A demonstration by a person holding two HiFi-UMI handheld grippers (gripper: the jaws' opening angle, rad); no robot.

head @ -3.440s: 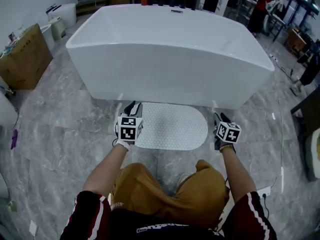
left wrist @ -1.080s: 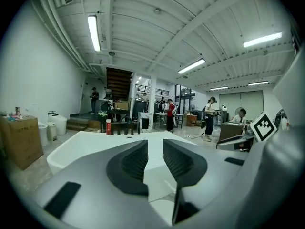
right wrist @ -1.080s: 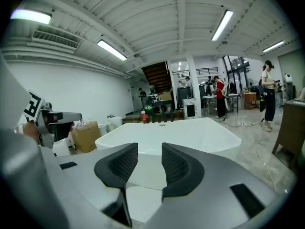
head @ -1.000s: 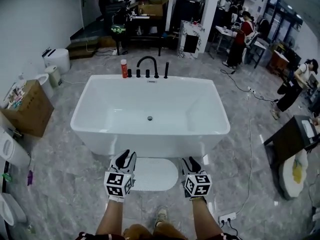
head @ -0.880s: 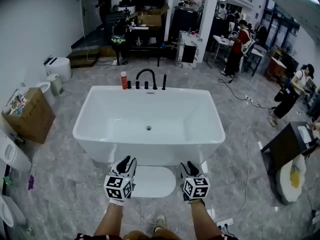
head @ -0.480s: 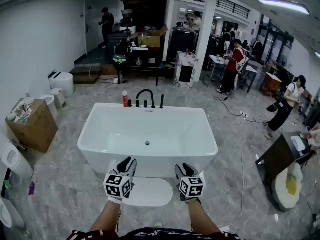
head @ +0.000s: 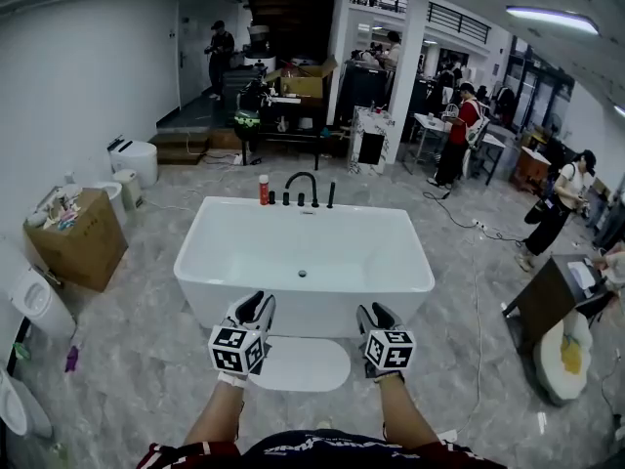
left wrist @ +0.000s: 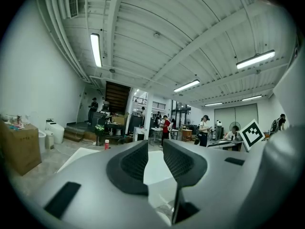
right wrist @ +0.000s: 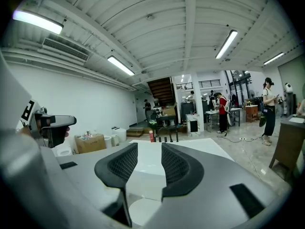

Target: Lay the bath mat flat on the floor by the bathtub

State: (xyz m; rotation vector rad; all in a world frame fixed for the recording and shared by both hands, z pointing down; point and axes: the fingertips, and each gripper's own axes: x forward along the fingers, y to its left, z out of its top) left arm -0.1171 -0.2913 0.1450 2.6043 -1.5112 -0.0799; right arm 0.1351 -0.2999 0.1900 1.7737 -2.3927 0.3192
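The white bath mat (head: 298,364) lay flat on the floor (head: 127,360), right beside the bathtub (head: 303,306). The left hand-held gripper (head: 256,308) and right hand-held gripper (head: 377,314) hovered over its ends, jaws apart, both empty.

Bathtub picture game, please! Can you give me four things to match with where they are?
Things: 1 bath mat; 2 red bottle; 3 cardboard box; 4 black faucet.
Places: A left of the bathtub, by the wall; B middle of the bathtub's far edge; C floor in front of the bathtub; D just left of the faucet.
Pairs: 1-C, 2-D, 3-A, 4-B.
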